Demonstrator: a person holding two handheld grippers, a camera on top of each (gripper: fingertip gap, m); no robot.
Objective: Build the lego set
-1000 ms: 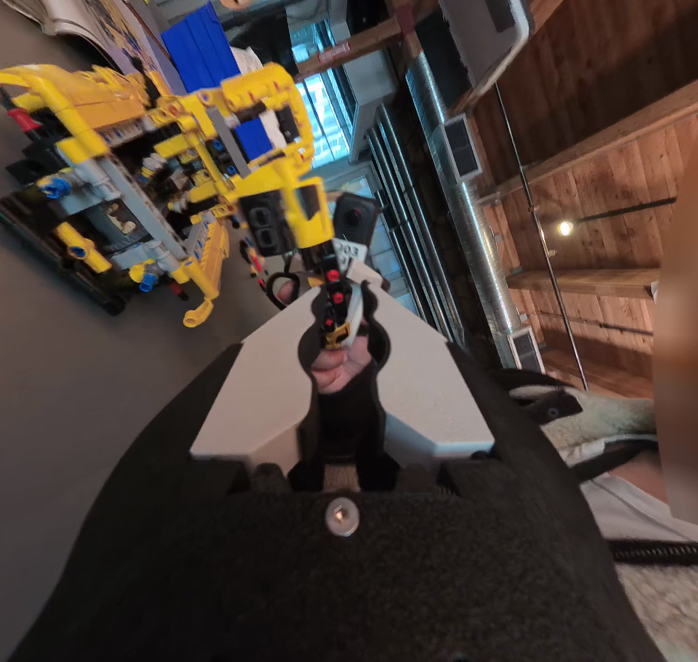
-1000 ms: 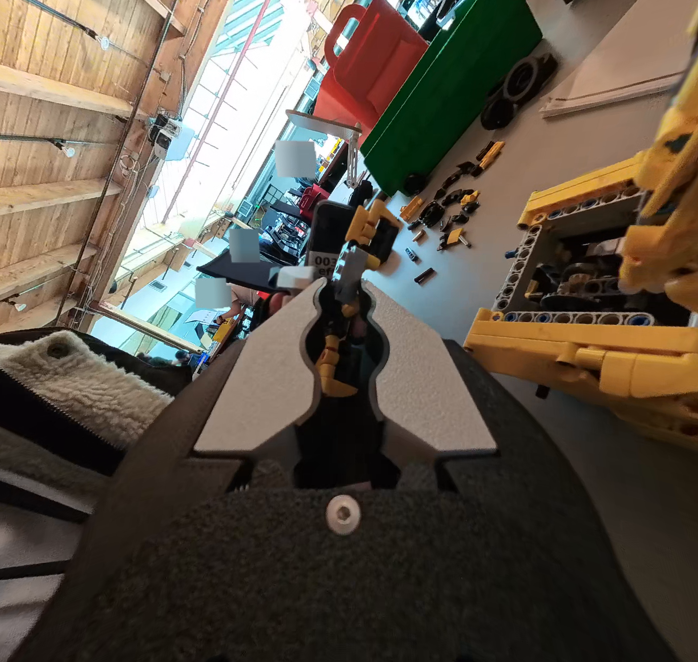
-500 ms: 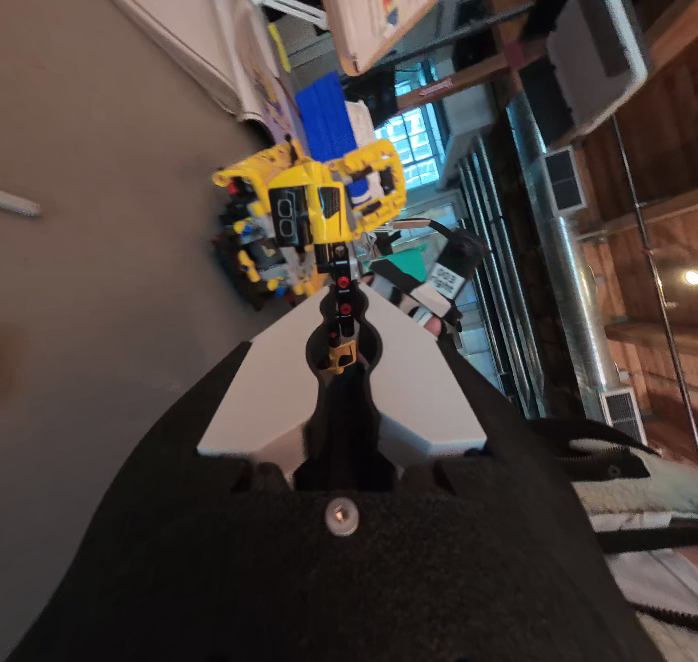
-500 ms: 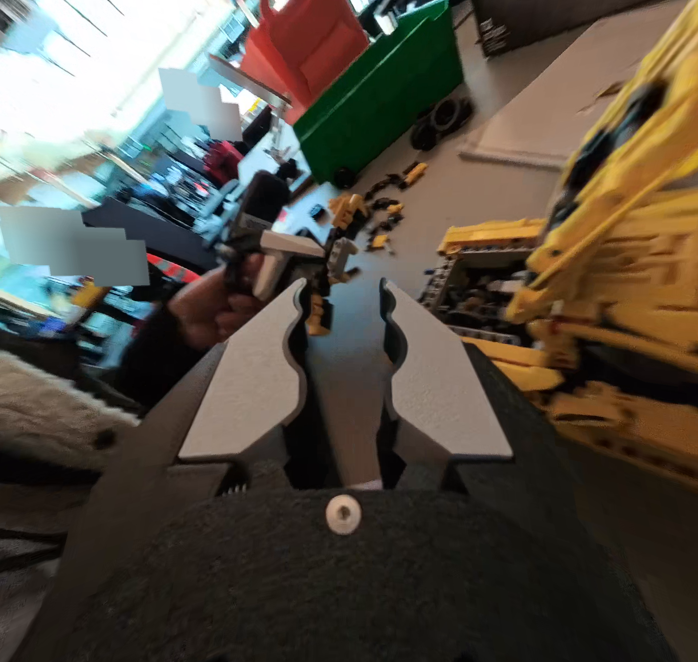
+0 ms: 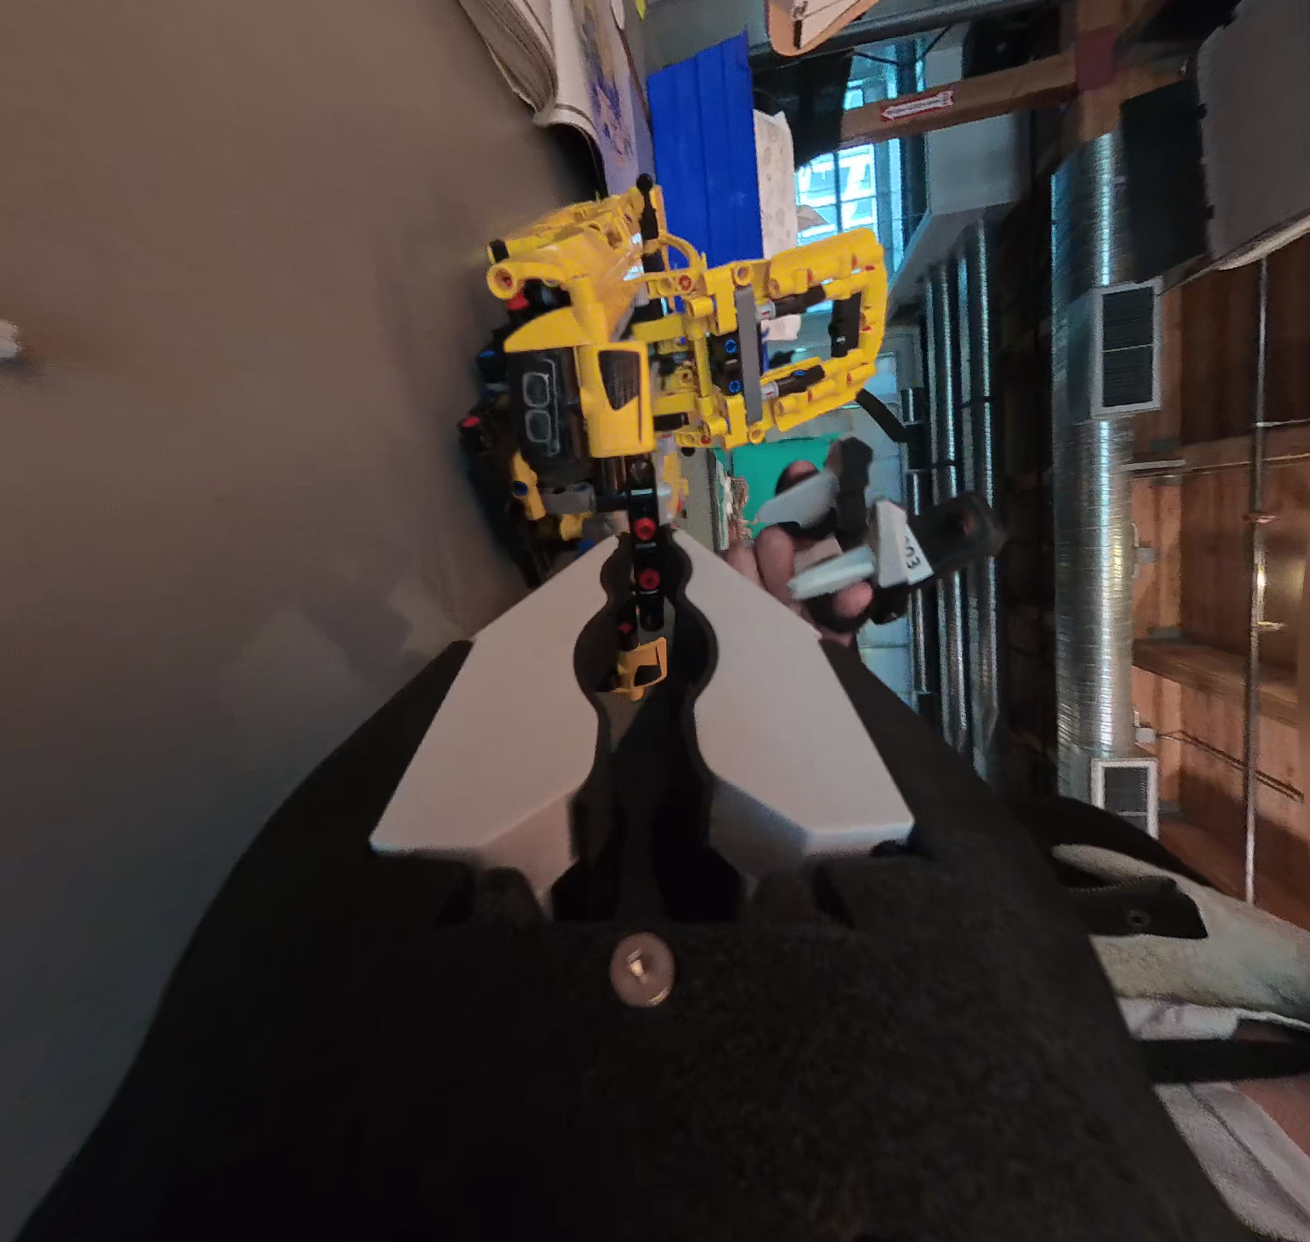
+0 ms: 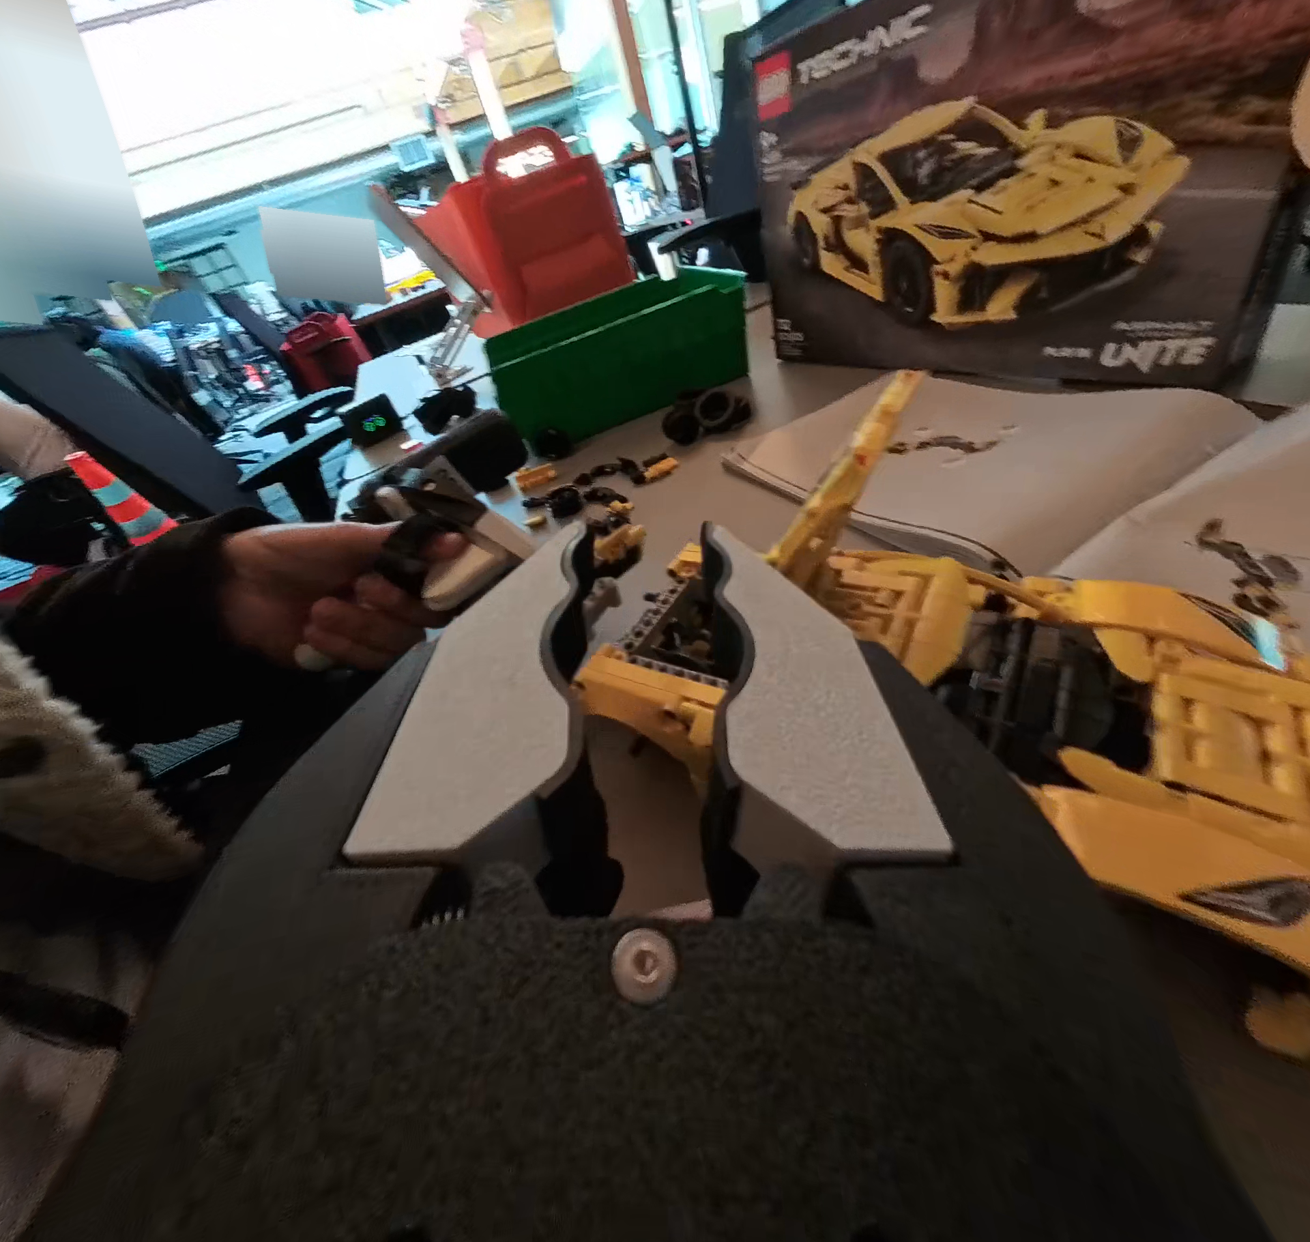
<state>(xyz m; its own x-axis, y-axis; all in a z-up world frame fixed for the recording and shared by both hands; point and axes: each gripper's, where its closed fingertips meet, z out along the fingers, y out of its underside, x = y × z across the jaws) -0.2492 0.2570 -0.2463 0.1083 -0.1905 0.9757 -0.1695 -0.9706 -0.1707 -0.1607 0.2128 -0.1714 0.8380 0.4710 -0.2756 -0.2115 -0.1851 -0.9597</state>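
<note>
My left gripper (image 5: 646,540) is shut on a small lego subassembly (image 5: 646,598), a black beam with red pins and a yellow piece at its near end. It holds the subassembly in the air in front of the yellow lego car (image 5: 609,357). My right gripper (image 6: 644,541) is open and empty, above the open end of the car (image 6: 992,676), whose grey frame shows between the jaws. The left gripper (image 6: 454,556) shows at the left of the right wrist view, in a hand, with the subassembly (image 6: 618,543) at its tip. The right gripper (image 5: 836,548) shows beside the left.
The lego set box (image 6: 992,180) stands at the back right. A green bin (image 6: 617,357) and red bag (image 6: 546,229) stand behind loose parts (image 6: 602,485) and black tyres (image 6: 709,414). An open instruction booklet (image 6: 957,449) lies behind the car on the grey table (image 5: 213,357). One gripper's finger ends stand about 12 cm off the other's.
My right gripper opened, let go of the subassembly and drew away from the left one, swinging over the car. My left gripper kept its hold and turned toward the car.
</note>
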